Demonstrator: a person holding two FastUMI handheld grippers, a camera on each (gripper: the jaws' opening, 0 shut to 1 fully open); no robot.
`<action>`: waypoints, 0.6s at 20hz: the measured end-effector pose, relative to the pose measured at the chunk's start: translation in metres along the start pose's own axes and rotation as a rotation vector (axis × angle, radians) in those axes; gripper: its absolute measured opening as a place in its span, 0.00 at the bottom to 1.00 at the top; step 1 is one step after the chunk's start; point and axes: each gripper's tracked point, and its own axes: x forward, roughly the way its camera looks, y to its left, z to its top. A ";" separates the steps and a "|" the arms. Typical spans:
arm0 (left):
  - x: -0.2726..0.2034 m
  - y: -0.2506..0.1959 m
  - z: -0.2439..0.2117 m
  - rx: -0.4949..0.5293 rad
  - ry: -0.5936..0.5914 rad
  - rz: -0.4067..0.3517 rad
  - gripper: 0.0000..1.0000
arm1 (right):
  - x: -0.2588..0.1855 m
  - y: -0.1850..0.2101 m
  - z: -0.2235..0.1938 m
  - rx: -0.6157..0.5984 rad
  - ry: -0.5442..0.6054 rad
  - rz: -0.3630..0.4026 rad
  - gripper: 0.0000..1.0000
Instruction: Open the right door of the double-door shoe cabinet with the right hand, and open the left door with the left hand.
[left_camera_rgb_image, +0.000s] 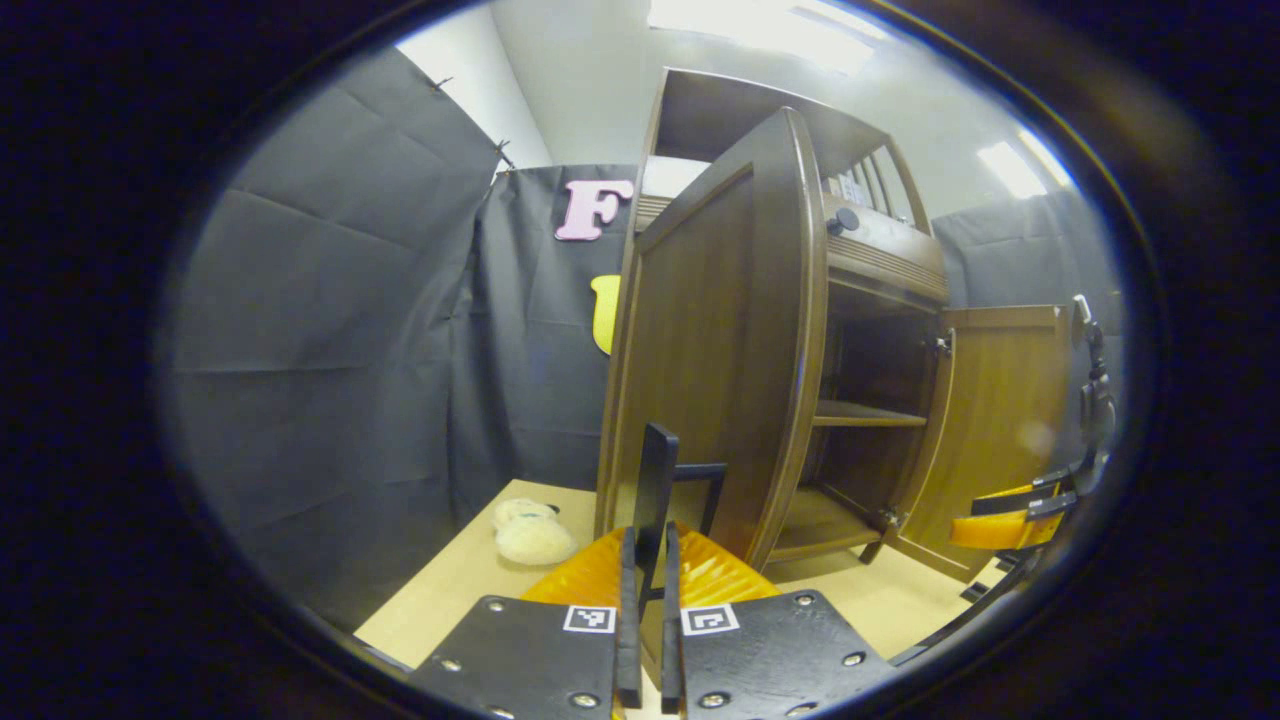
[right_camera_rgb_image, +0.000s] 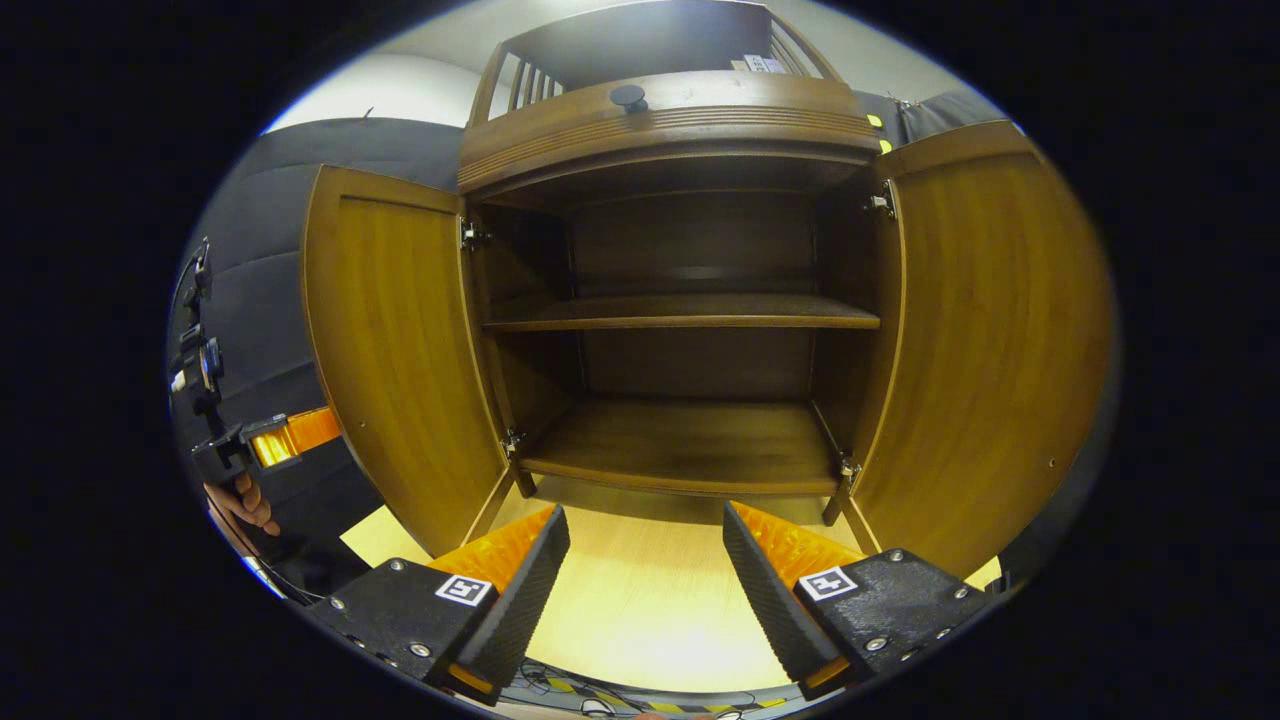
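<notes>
The brown wooden shoe cabinet (right_camera_rgb_image: 690, 120) stands with both doors swung wide. In the left gripper view the left door (left_camera_rgb_image: 720, 340) is edge-on right in front of me. My left gripper (left_camera_rgb_image: 648, 540) is shut on that door's thin black handle (left_camera_rgb_image: 657, 470). Farther right, the right door (left_camera_rgb_image: 1000, 420) stands open, with the right gripper (left_camera_rgb_image: 1010, 520) near it. In the right gripper view the left door (right_camera_rgb_image: 400, 350) and right door (right_camera_rgb_image: 990, 330) flank the bare shelf (right_camera_rgb_image: 680, 312). My right gripper (right_camera_rgb_image: 645, 518) hangs open before the cabinet, holding nothing. The left gripper (right_camera_rgb_image: 280, 440) and a hand (right_camera_rgb_image: 240, 505) are beyond the left door.
A pair of fluffy white slippers (left_camera_rgb_image: 530, 535) lies on the light wooden surface (right_camera_rgb_image: 640, 600) left of the cabinet. A black knob (right_camera_rgb_image: 628, 96) sits on the drawer above the doors. Black cloth (left_camera_rgb_image: 330, 350) walls the booth behind and to the left.
</notes>
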 end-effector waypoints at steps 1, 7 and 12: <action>-0.004 0.007 0.001 0.012 -0.003 0.004 0.15 | 0.002 0.000 -0.002 0.006 0.005 -0.001 0.92; -0.011 0.044 0.006 0.066 -0.025 -0.048 0.09 | 0.007 -0.010 -0.005 0.017 0.024 -0.041 0.92; 0.001 0.100 0.002 0.024 -0.015 -0.013 0.08 | 0.005 -0.027 0.016 0.089 -0.032 -0.081 0.92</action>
